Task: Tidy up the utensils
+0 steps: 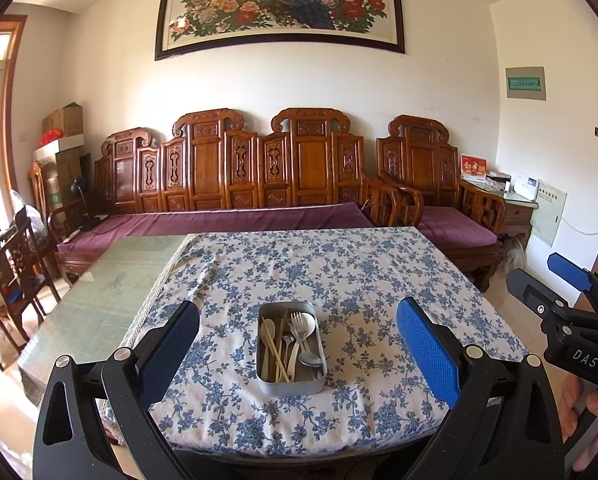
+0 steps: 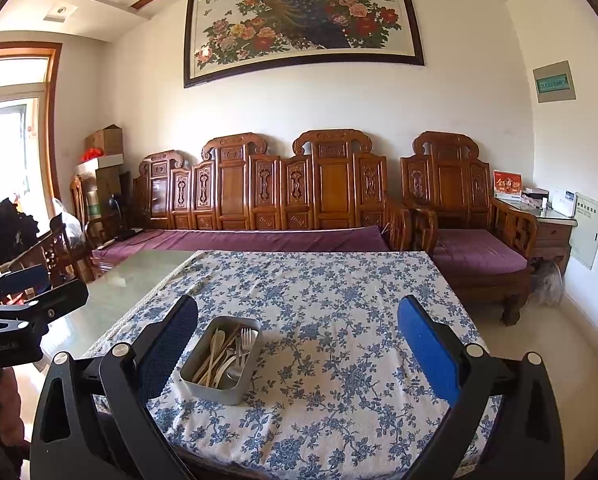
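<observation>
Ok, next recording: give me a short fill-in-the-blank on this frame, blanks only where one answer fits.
1. The utensils all lie inside a metal ____ on the tablecloth.
2. The tablecloth's flower print is ____ on white.
3. Both the left tool and the right tool have their fingers ____, holding nothing.
4. On the wall above the wooden bench hangs a framed picture of flowers and a ____.

Missing words: tin; blue; open; peacock.

Metal tin: set on floral tablecloth, holding a fork, metal spoon and pale chopsticks. Left gripper: fingers spread wide, held above the table's near edge. Right gripper: seen at right edge.
</observation>
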`<state>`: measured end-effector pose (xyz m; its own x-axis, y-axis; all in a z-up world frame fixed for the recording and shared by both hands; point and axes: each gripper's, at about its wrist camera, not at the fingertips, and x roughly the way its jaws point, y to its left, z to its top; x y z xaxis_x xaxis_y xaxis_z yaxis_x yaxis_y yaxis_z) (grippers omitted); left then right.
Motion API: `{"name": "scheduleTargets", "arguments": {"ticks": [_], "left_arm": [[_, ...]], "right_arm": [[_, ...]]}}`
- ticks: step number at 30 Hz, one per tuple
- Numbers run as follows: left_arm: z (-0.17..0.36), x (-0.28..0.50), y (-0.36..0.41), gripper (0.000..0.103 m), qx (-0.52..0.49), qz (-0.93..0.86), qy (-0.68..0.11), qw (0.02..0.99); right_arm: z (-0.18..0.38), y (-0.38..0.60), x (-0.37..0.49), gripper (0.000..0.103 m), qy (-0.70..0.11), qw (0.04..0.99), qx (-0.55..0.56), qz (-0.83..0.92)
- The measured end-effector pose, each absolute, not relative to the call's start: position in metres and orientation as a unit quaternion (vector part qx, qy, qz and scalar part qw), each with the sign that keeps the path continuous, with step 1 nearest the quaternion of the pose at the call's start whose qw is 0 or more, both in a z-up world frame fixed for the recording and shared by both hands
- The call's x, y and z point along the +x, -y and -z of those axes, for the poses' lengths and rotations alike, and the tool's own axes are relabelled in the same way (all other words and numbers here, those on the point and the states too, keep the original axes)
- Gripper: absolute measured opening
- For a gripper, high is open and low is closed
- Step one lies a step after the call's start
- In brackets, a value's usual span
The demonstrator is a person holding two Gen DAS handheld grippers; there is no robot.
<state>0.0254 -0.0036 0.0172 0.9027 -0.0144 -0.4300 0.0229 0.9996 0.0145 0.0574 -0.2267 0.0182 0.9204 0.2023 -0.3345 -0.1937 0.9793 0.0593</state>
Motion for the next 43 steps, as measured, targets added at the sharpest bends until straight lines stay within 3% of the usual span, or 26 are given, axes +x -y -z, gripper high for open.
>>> {"name": "scheduleTargets", "arguments": {"ticks": [43], "left_arm": [[-0.0182, 0.0205, 0.0067, 0.095, 0.009, 0.016, -0.216, 0.976]], "right_arm": [[-0.0174, 0.2284, 0.0576, 0.1, -0.172, 0.98, 0.016, -0.102]]}}
